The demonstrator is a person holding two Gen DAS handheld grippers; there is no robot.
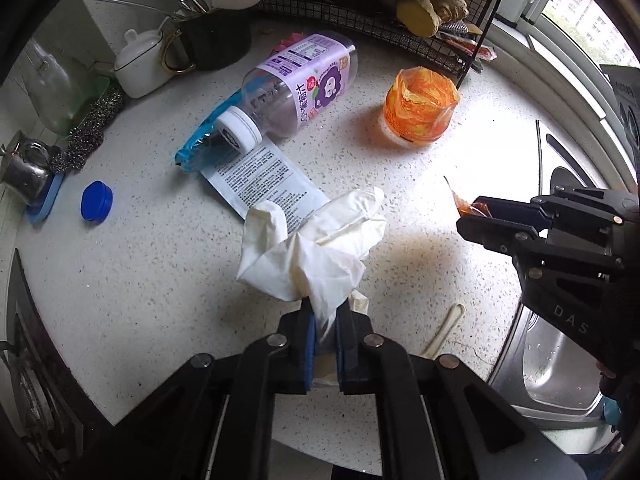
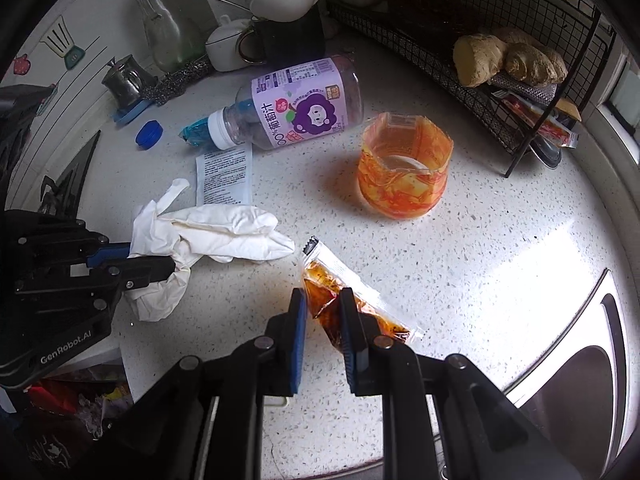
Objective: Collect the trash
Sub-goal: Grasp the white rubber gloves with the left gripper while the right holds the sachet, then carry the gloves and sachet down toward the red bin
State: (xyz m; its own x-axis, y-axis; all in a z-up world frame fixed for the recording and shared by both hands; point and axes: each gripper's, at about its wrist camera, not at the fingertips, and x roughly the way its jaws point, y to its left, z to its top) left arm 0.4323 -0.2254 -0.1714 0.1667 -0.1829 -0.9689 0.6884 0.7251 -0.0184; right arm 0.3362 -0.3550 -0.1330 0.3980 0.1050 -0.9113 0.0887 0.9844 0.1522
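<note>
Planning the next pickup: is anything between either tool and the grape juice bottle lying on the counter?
Both tools are full: the left tool grips a white glove, the right tool a sauce packet. The bottle lies beyond, its neck over a leaflet and blue wrapper; nothing covers it.

Blue wrapper [image 1: 200, 148] half hidden under bottle [image 1: 292, 88].

Surface: white speckled countertop [image 2: 460, 264]
Right: steel sink [image 1: 556, 376]
Far right: window [image 1: 588, 4], daylight
Far left: white tiled wall [image 2: 76, 20]
</note>
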